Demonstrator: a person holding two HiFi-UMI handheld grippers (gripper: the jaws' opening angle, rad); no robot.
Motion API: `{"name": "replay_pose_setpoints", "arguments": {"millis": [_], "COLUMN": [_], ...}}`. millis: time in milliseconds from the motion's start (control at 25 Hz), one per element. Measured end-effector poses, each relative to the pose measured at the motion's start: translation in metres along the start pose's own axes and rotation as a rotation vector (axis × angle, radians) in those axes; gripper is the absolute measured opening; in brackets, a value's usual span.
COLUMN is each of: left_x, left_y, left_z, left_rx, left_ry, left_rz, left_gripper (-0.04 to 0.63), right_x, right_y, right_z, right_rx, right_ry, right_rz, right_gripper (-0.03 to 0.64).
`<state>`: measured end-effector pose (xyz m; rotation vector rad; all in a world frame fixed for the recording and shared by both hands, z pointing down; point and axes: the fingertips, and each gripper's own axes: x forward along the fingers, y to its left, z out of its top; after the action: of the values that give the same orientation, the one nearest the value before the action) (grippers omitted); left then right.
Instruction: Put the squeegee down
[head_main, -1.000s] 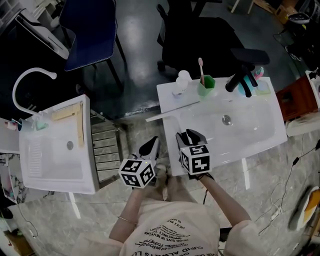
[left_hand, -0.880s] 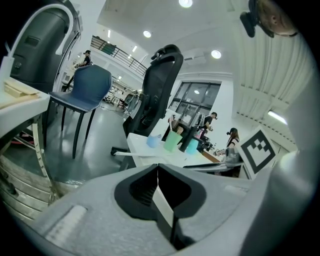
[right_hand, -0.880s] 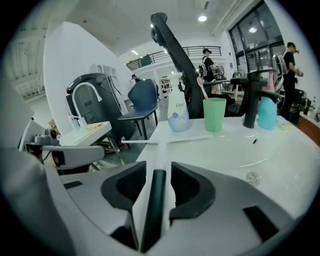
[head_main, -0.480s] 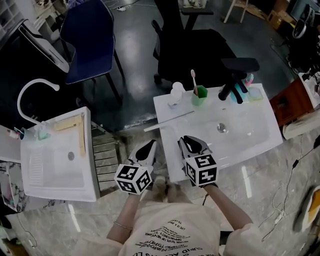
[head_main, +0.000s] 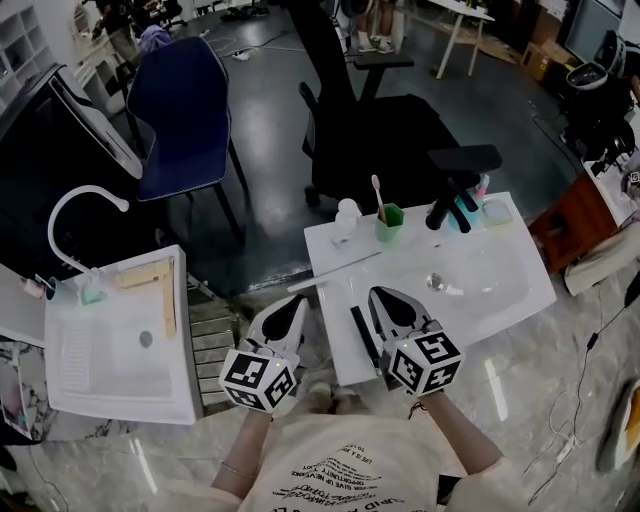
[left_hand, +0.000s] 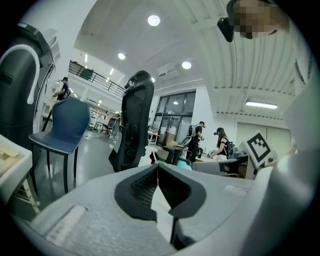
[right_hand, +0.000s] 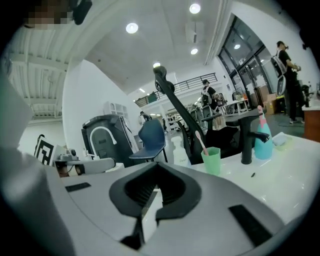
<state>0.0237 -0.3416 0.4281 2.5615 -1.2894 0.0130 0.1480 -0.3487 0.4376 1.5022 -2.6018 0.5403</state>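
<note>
Squeegee (head_main: 364, 338): dark narrow bar lying flat on the white basin counter (head_main: 500, 290), at its front left edge, lower centre of the head view. It runs roughly front to back. It sits just left of the right gripper (head_main: 388, 294); I cannot tell whether they touch.

Right gripper: clenched. Its jaws have just been closing and meet at the tips with nothing between them, as the right gripper view confirms (right_hand: 157, 166).

Left gripper (head_main: 296, 301): also clenched and empty, tips together in its own view (left_hand: 158, 166). In the head view it is left of the counter's edge, over the gap between the two basins.

Further out: a long pale strip (head_main: 335, 270) lies slantwise across the counter's back left corner. Along the back edge, upper centre, stand a white bottle (head_main: 346, 218), a green cup (head_main: 389, 222) holding a toothbrush (head_main: 377, 195), and a black faucet (head_main: 445, 210). A second white sink (head_main: 110, 380) is at the left edge.
</note>
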Motion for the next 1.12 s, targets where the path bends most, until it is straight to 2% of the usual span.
{"name": "replay_pose_setpoints", "arguments": {"millis": [280,600,1120], "left_x": [-0.008,-0.022,-0.031], "left_y": [-0.006,-0.007,0.001], "left_z": [0.039,0.061,0.061], "left_rx": [0.069,0.127,0.122], "left_ry": [-0.07,-0.114,-0.125], "left_rz": [-0.012,0.014,0.061], "left_gripper": [0.023,0.023,0.023], "right_x": [-0.02,-0.039,-0.054], "right_y": [0.0,-0.004,-0.004], "right_z": [0.031,0.058,0.072], "right_rx": [0.005,-0.019,-0.038], "right_ry": [-0.107,-0.187,-0.23], "right_rz": [0.017,0.009,0.008], "right_gripper": [0.005,0.005,0.003]}}
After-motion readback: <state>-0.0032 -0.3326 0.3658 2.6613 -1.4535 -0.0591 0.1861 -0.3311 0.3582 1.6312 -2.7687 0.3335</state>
